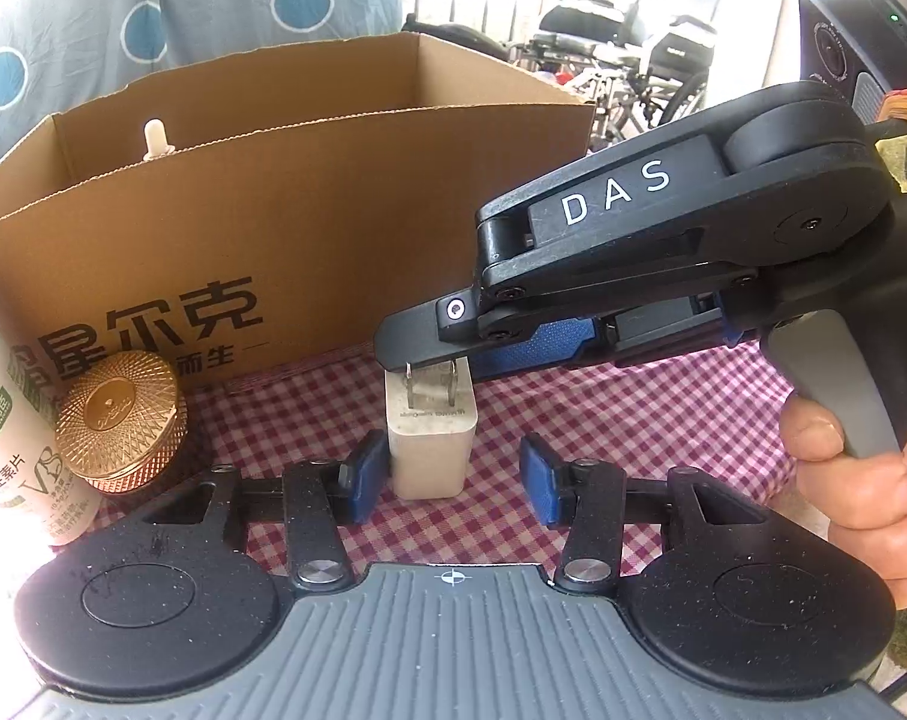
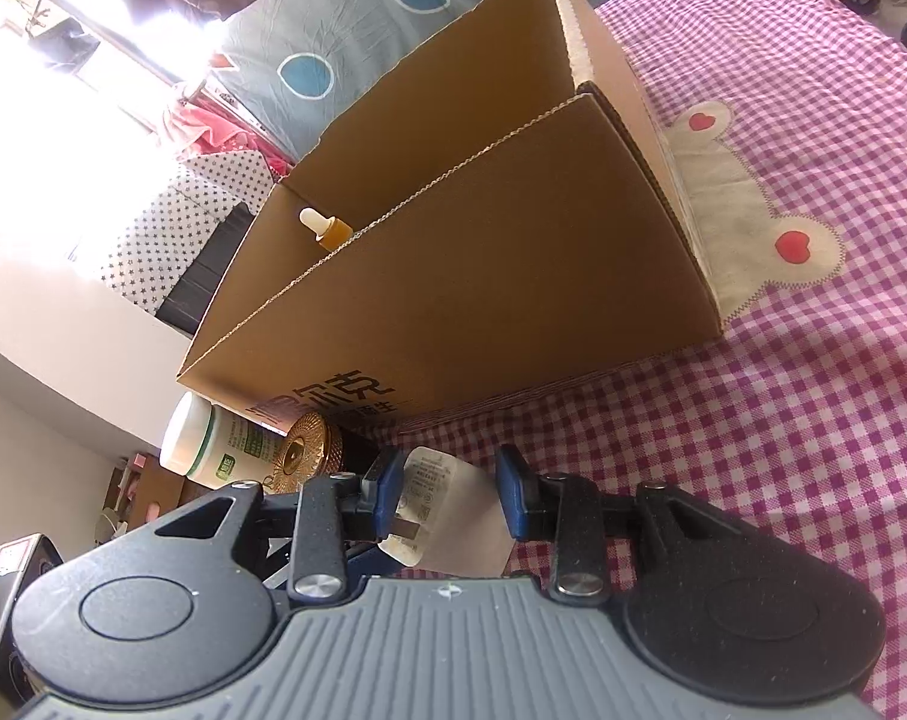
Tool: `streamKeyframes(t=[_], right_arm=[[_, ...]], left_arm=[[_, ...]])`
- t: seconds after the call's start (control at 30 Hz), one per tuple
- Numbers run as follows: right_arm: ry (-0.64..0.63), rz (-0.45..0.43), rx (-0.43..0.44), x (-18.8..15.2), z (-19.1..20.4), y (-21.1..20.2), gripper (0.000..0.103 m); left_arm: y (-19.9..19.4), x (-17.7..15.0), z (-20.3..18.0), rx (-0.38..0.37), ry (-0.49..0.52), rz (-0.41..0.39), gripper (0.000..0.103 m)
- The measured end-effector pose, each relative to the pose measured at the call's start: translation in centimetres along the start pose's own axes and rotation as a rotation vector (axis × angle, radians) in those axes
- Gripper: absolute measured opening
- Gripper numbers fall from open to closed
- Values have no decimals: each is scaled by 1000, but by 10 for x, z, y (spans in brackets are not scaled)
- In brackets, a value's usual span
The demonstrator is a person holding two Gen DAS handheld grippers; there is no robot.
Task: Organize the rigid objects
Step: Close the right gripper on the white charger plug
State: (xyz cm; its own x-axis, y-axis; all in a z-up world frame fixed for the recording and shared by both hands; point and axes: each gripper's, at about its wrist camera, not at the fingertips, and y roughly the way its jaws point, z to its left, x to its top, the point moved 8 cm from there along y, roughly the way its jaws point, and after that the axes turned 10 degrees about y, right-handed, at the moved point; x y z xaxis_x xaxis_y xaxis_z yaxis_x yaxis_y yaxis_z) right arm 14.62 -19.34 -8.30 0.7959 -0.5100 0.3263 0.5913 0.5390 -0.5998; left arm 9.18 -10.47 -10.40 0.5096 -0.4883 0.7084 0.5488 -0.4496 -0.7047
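right claw [image 2: 447,495] clamped on white charger [image 2: 447,516], prongs up, on checked cloth [image 2: 753,420] | left claw [image 1: 447,474] apart, astride charger, one pad touching | box [image 2: 453,276] just behind: dropper bottle [image 2: 327,228] already inside | gold jar [image 1: 120,420], white bottle [image 1: 9,456] beside box, unpacked | early stage, most left

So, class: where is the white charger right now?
In the left wrist view the charger stands prongs-up on the checked cloth, in front of the cardboard box and right of the gold jar, between the right gripper's jaws.
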Motion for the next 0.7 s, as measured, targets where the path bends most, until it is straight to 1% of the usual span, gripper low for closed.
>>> streamKeyframes(t=[0.17,0.27,0.37,0.5,0.67,0.7], right_arm=[[44,-18,-12,-6,-14,-18,37],[60,-25,-17,-9,-19,-25,37],[93,-21,-8,-9,-25,-28,37],[150,-17,15,-4,-37,-34,37],[151,-17,0,-4,-38,-39,37],[153,-19,-3,-5,-38,-40,37]], left_arm=[[-3,0,-15,-53,38,-3,48],[-3,2,-21,-71,47,-2,48],[-6,4,-22,-65,45,-12,48],[-10,6,-17,-36,34,-16,48],[-8,10,-15,-30,40,0,47],[-4,11,-16,-21,48,6,45]])
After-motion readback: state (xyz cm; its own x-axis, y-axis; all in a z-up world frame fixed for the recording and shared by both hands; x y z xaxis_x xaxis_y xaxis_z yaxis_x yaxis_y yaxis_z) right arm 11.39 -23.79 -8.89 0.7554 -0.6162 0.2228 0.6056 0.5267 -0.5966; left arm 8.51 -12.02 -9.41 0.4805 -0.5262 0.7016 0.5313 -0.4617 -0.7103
